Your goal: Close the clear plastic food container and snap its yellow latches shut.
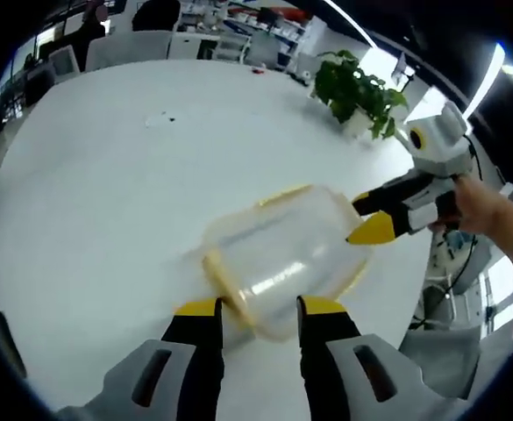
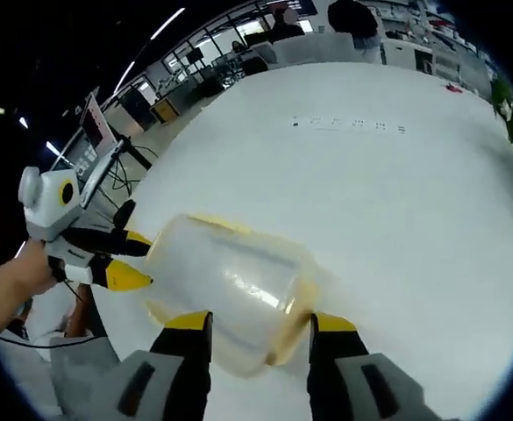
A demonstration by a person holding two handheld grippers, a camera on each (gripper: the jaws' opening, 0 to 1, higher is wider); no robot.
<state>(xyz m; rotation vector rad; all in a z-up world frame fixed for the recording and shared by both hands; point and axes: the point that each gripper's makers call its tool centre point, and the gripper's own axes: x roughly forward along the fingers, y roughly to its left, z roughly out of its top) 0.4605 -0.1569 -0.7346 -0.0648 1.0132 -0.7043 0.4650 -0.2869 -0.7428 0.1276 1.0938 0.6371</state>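
The clear container [image 1: 278, 259] lies near the counter [image 1: 107, 175] edge, lid seemingly down. Both tools, left [image 1: 258, 309] and right [image 2: 258, 322], stand open at opposite ends. Next, I judge, each yellow latch [image 1: 225, 285] needs pressing shut.

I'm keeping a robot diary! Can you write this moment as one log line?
clear plastic food container with yellow latches: on white round table | left gripper: open, at one end | right gripper: open, at opposite end

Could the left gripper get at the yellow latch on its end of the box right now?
Probably yes: the left gripper already straddles the box end, its open jaws on either side of the latch, nothing between.
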